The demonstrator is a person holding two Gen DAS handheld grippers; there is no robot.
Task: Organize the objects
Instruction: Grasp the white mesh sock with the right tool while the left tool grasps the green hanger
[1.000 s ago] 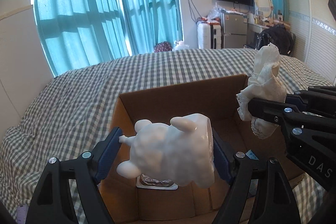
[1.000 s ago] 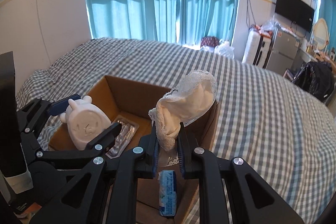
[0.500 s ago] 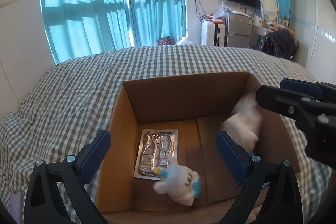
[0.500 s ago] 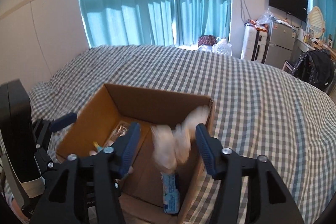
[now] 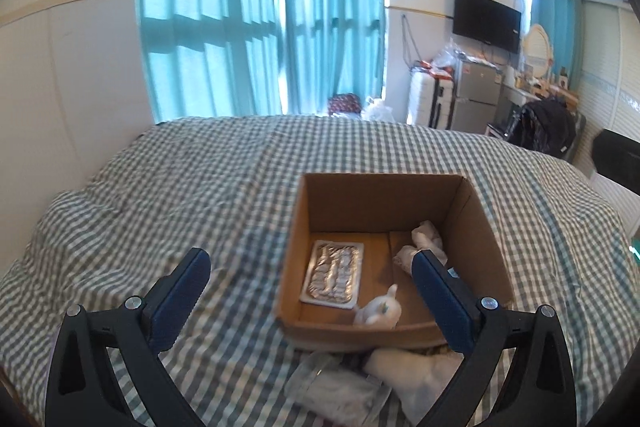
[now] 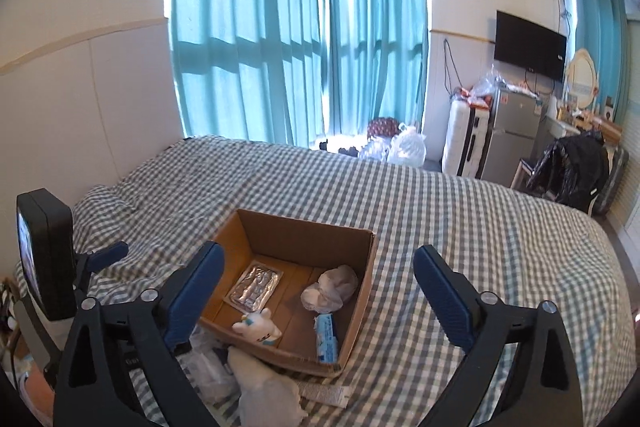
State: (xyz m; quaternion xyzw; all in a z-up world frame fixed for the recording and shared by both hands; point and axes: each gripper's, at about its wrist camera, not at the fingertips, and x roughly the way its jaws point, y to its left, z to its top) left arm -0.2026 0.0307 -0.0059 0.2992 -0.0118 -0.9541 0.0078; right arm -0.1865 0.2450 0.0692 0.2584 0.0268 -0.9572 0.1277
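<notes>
An open cardboard box [image 5: 384, 195] [image 6: 304, 227] sits on the checked bed. Inside it lie a silver foil blister pack [image 5: 334, 273] [image 6: 256, 285], a white toy figure [image 5: 380, 311] [image 6: 258, 327], a crumpled white lace cloth [image 5: 424, 243] [image 6: 332, 287] and a blue-white packet [image 6: 326, 337]. My left gripper [image 5: 312, 297] is open and empty, above and in front of the box. My right gripper [image 6: 318, 293] is open and empty, above the box. The left gripper also shows at the left of the right wrist view [image 6: 102, 255].
White cloth [image 5: 416, 375] [image 6: 268, 391] and clear plastic bags [image 5: 340, 391] [image 6: 208, 363] lie on the bed before the box. A white tube [image 6: 324, 393] lies beside them. Teal curtains, a fridge, a suitcase and a TV stand beyond the bed.
Both grippers opened and dropped the toy figure and the lace cloth into the box. Both have since pulled up and back from it.
</notes>
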